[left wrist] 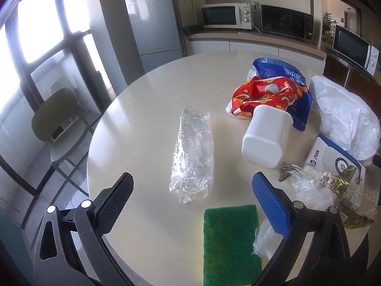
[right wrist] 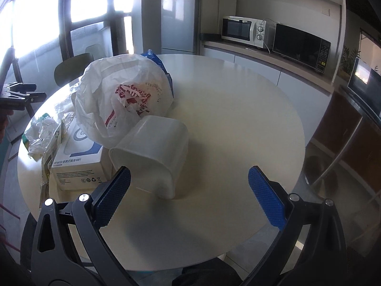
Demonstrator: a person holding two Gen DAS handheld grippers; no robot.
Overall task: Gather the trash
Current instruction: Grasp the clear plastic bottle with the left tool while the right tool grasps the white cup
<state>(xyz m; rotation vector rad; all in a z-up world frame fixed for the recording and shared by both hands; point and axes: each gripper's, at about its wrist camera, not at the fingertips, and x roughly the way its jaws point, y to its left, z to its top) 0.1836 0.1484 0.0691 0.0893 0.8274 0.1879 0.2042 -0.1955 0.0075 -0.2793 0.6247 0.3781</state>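
A round white table (left wrist: 142, 119) holds scattered trash. In the left wrist view, a crumpled clear plastic wrapper (left wrist: 193, 152) lies ahead of my open, empty left gripper (left wrist: 193, 205); a green scouring pad (left wrist: 229, 243) lies between its fingers. A white bin (left wrist: 266, 138) lies tipped on its side beside red (left wrist: 262, 95) and blue (left wrist: 281, 71) bags. In the right wrist view, my right gripper (right wrist: 189, 197) is open and empty just before the bin's (right wrist: 154, 152) open mouth. A white plastic bag (right wrist: 119, 95) sits behind it.
A white cardboard box (right wrist: 78, 164) and crumpled wrappers (right wrist: 42, 128) lie left of the bin; they also show at the right of the left wrist view (left wrist: 333, 186). A chair (left wrist: 59, 128) stands beyond the table. Microwaves (right wrist: 243, 29) sit on a far counter.
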